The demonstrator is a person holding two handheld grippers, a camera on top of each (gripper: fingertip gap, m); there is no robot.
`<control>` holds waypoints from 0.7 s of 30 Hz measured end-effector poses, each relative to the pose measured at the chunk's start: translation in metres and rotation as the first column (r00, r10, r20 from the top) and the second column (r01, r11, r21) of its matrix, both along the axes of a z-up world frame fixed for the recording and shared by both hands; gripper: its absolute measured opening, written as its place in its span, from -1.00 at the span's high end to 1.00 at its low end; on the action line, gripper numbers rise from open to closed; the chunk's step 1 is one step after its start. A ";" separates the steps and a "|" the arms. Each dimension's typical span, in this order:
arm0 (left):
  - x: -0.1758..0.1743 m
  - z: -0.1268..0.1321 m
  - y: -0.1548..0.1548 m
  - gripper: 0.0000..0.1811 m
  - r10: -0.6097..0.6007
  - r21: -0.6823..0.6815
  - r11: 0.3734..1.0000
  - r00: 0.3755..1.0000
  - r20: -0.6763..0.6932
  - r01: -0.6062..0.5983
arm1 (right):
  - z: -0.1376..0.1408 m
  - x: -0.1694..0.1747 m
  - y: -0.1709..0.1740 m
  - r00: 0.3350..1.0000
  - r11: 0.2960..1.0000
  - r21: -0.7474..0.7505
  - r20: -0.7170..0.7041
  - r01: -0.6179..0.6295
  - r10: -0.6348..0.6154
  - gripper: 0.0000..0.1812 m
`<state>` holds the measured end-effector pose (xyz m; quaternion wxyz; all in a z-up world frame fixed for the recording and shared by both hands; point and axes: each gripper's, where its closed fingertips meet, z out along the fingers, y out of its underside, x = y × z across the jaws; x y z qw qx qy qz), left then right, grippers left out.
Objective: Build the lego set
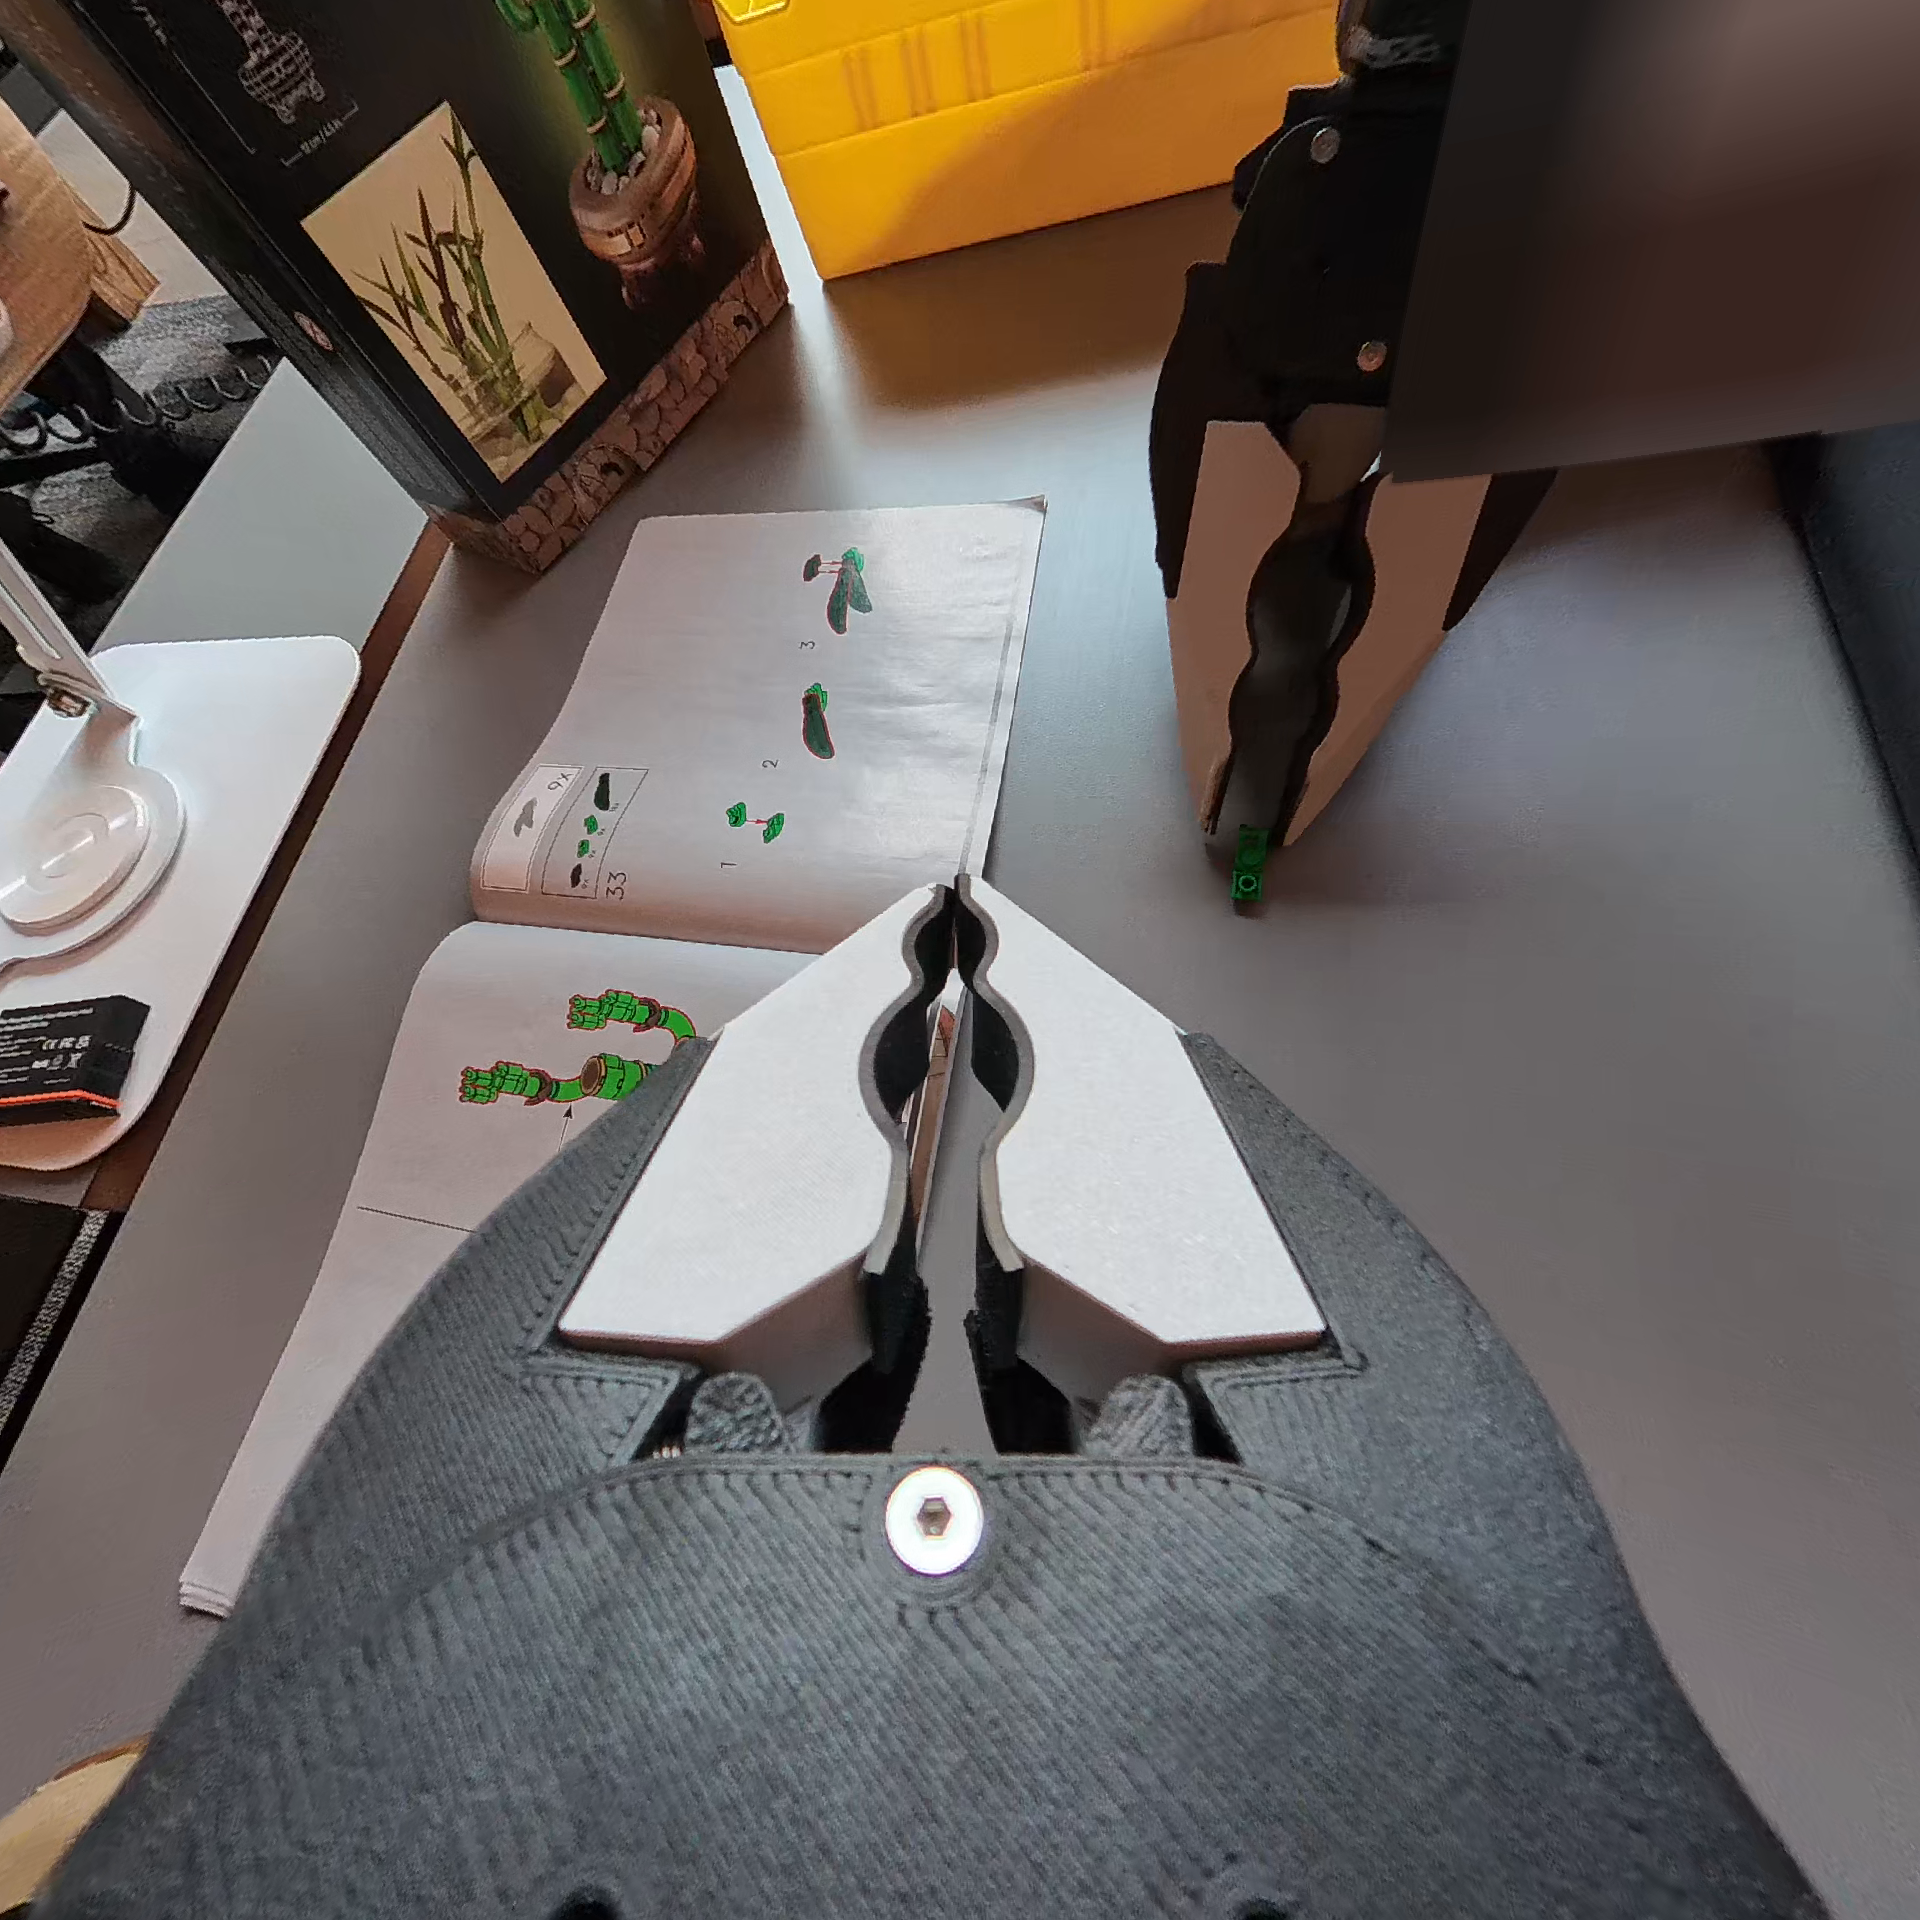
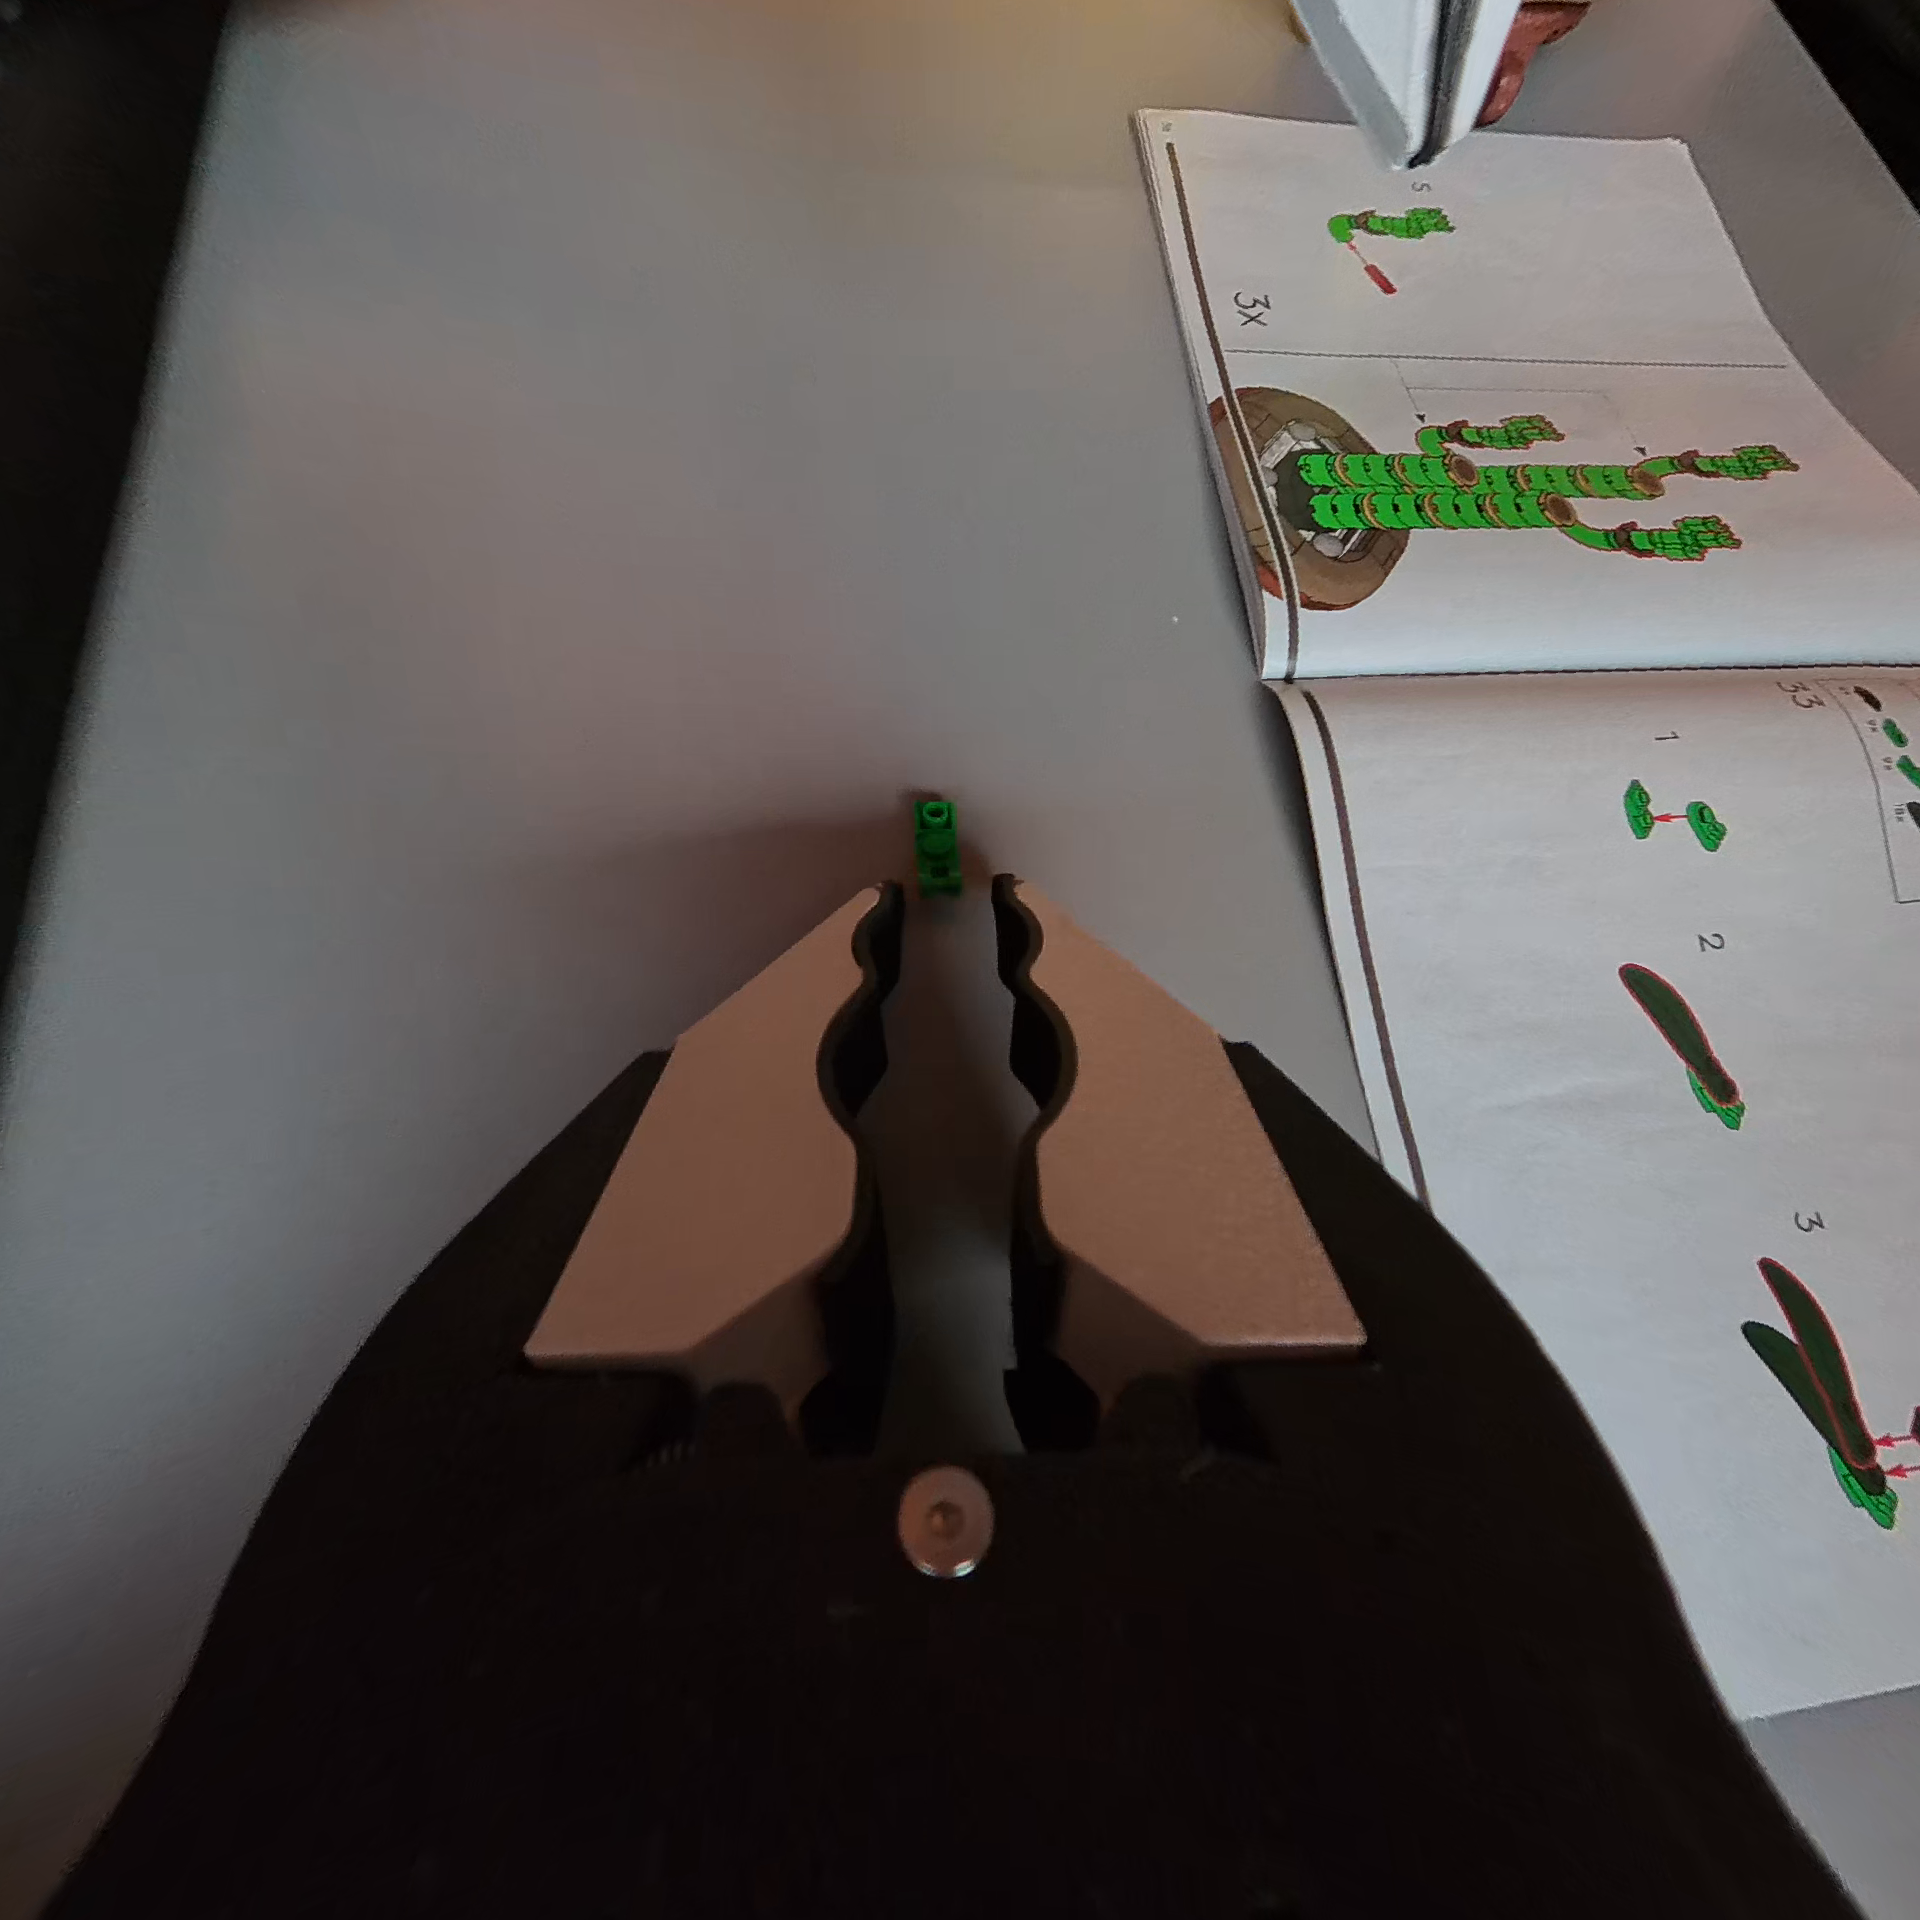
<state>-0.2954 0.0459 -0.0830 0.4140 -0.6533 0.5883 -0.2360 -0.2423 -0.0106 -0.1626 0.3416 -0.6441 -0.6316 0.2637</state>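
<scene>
1. Left gripper (image 1: 957,885) – fingers pressed together at the tips, nothing between them. It hangs over the near edge of the open instruction booklet (image 1: 790,707), tips pointing toward the page edge.

2. Right gripper (image 2: 943,885) – fingers parted with a narrow gap, holding nothing. In the left wrist view it stands steeply tilted, tips down at the grey table (image 1: 1558,1039).

3. Small green lego piece (image 2: 936,844) lies flat on the table just ahead of the right gripper's tips, lined up with the gap. From the left wrist view the piece (image 1: 1250,868) sits right at the tips, its near end partly under them; whether a finger touches it, I cannot tell.

4. The piece is narrow, with a round stud or hole showing on its upper face. It lies well apart from the booklet, on bare table.

5. Booklet lies open beside the right gripper – printed pages show green plant-like assemblies and numbered steps.

6. Beyond the booklet stands the dark set box (image 1: 436,260), with plant pictures on its side, one corner near the booklet's far page.

7. A yellow bin (image 1: 1039,135) stands at the far edge of the table, next to the box.

8. A white stand base (image 1: 177,831) sits off to the left, with a small black packet (image 1: 68,1060) resting on it.
</scene>
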 end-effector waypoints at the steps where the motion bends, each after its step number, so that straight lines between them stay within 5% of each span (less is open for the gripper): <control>1: -0.001 0.000 0.000 1.00 0.002 0.000 1.000 1.000 0.000 -0.002 | 0.000 0.000 0.000 1.000 1.000 0.008 -0.001 -0.003 0.003 0.80; 9: 0.003 0.022 -0.003 1.00 -0.009 0.028 1.000 0.998 0.070 0.007 | 0.011 0.011 0.010 0.999 0.989 0.145 -0.034 0.001 0.004 0.72; 17: 0.033 0.101 -0.025 0.94 -0.040 -0.040 0.997 0.925 0.377 0.059 | 0.058 0.029 0.037 0.956 0.940 0.304 -0.287 0.152 -0.062 0.71; 21: 0.021 0.147 -0.029 0.77 0.051 -0.009 0.999 0.894 0.444 -0.053 | 0.056 0.059 0.071 0.923 0.886 0.339 -0.326 0.316 -0.204 0.75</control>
